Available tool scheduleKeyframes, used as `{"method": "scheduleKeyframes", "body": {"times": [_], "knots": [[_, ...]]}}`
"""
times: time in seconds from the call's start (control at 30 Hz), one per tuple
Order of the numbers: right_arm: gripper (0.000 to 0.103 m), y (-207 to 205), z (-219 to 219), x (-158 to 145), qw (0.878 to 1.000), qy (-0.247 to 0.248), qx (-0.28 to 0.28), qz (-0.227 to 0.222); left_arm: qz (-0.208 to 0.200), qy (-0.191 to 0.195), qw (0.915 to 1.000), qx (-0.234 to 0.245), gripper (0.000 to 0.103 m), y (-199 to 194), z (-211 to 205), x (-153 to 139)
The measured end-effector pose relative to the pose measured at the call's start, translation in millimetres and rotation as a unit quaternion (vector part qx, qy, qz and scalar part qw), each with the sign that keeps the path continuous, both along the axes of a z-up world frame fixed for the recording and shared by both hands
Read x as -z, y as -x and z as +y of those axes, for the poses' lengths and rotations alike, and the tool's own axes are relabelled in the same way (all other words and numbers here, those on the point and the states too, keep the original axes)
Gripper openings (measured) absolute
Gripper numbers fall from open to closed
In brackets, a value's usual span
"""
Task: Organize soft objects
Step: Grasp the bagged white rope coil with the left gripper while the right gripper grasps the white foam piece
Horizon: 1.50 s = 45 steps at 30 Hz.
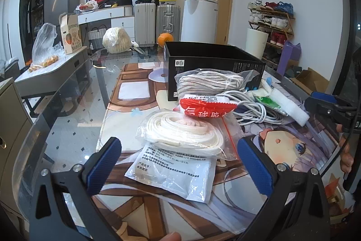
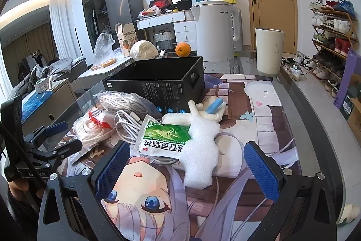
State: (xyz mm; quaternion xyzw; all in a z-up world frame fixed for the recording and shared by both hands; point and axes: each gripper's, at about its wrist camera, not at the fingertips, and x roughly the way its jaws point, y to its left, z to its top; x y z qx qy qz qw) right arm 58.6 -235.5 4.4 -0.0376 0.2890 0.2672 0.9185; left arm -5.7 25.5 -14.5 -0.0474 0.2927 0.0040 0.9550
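A heap of soft things lies on the printed mat in front of an open black box point(image 1: 214, 64) point(image 2: 162, 80). In the left wrist view my left gripper point(image 1: 180, 167) is open, its blue pads on either side of a clear bag of white strap point(image 1: 182, 137) lying on a flat white packet point(image 1: 173, 175). Behind lie a red-and-white packet point(image 1: 207, 108), a bag of white rope point(image 1: 207, 80) and a white cable point(image 1: 255, 110). My right gripper point(image 2: 187, 173) is open just short of a white foam piece point(image 2: 200, 153) and a green packet point(image 2: 164, 137). A white plush toy point(image 2: 198, 114) lies behind.
A white kettle point(image 2: 214, 31), a white cup point(image 2: 269, 51) and an orange point(image 2: 183, 49) stand behind the box. The glass table edge point(image 2: 315, 119) runs along the right, with a shoe rack point(image 2: 331, 37) beyond. A grey side table point(image 1: 52, 69) with bags stands to the left.
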Motion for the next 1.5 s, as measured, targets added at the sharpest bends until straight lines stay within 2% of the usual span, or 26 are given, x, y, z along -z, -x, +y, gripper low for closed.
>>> {"method": "scheduleKeyframes", "body": {"times": [0.17, 0.27, 0.47, 0.5, 0.57, 0.83, 1.1, 1.27, 1.37, 1.5], "knots": [[0.103, -6.4, 1.1, -0.8, 1.000, 0.014, 0.002, 0.012, 0.000, 0.008, 0.9999, 0.006, 0.103, -3.5, -0.2, -4.0], [0.103, -14.8, -1.6, 2.6, 0.999, 0.016, 0.007, 0.037, 0.006, 0.011, 0.9999, 0.012, 0.103, -7.7, -1.5, -5.1], [0.102, -33.4, -5.1, 9.2, 0.997, 0.020, 0.025, 0.069, 0.023, -0.004, 0.9996, 0.014, 0.103, -19.2, -4.3, -4.3], [0.100, -36.6, -4.6, 10.2, 0.997, 0.023, 0.028, 0.072, 0.027, -0.004, 0.9995, 0.017, 0.103, -21.6, -4.0, -3.6], [0.090, -40.7, -3.9, 11.8, 0.996, 0.024, 0.030, 0.076, 0.035, -0.006, 0.9992, 0.016, 0.103, -25.5, -3.3, -2.4], [0.070, -51.4, -0.2, 21.6, 0.994, 0.025, 0.023, 0.107, 0.064, -0.004, 0.9978, 0.016, 0.103, -37.9, -2.7, 2.7], [0.062, -49.3, -0.2, 24.1, 0.993, 0.035, 0.017, 0.108, 0.097, -0.022, 0.9948, 0.019, 0.103, -46.1, -11.1, 7.2], [0.059, -47.8, -0.4, 24.1, 0.993, 0.040, 0.015, 0.107, 0.106, -0.028, 0.9936, 0.029, 0.090, -49.4, -13.0, 9.7], [0.050, -46.8, 0.0, 24.5, 0.994, 0.043, 0.013, 0.104, 0.099, -0.027, 0.9942, 0.035, 0.082, -47.9, -13.3, 9.7], [0.039, -46.0, -0.5, 24.8, 0.994, 0.048, 0.012, 0.099, 0.088, -0.027, 0.9950, 0.039, 0.076, -43.7, -14.4, 10.0]]}}
